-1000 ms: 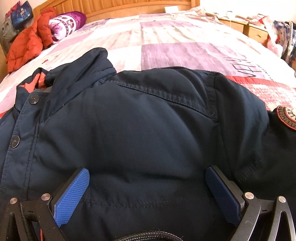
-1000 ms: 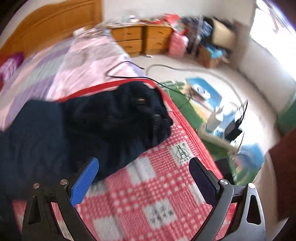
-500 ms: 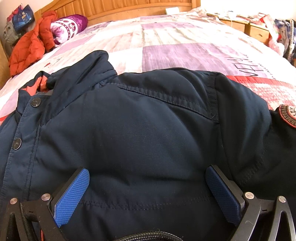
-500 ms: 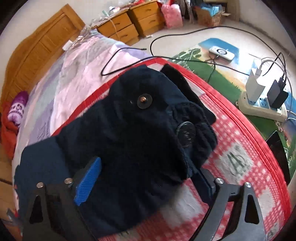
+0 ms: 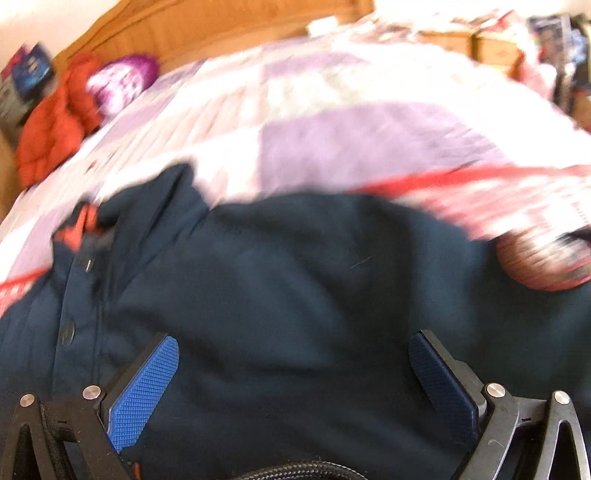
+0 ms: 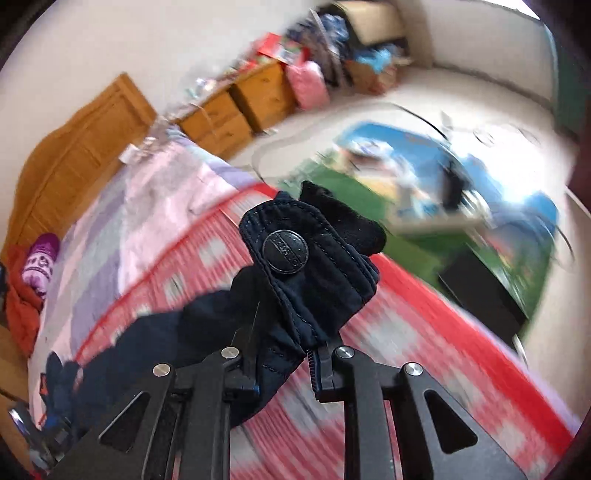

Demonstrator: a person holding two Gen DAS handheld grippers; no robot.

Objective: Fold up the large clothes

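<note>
Both views were motion-blurred, so fine detail was hard to read. In the left wrist view the navy jacket (image 5: 295, 295) filled the lower half; its right side ran out of frame, and a round red-rimmed patch (image 5: 543, 258) on the sleeve was smeared past reading. The left hand-held gripper (image 5: 293, 384) sat over the jacket's body w/ its blue pads (image 5: 144, 391) wide apart, nothing between them; whether they touched the fabric couldn't be told. Snap buttons (image 5: 68, 334) ran down the jacket's front at left, w/ a bit of orange lining (image 5: 79, 225) showing at the collar.

The jacket lay on the bed (image 5: 332, 110), partly on a red-checked blanket (image 6: 406, 332) and next to a purple-and-white quilt (image 5: 351, 147). By the wooden headboard (image 5: 221, 26) were an orange-red puffer coat (image 5: 55, 133) and a purple printed pillow (image 5: 118, 85).

In the right wrist view the right hand-held gripper (image 6: 284, 354) was clamped on the sleeve cuff (image 6: 314, 266), fingers drawn close w/ fabric bunched between them; pads hidden by cloth. The cuff looked raised off the blanket, prob. lifted, its snap tab (image 6: 285, 252) facing the camera. Rest of the sleeve trailed back left to the jacket body, cut off by the gripper frame.

Past the bed: wooden drawer units (image 6: 236, 107) w/ clutter on top, a pink bag (image 6: 308, 83), a cardboard box (image 6: 369, 18) w/ contents too blurred to name, and a colourful floor mat (image 6: 424, 177).
</note>
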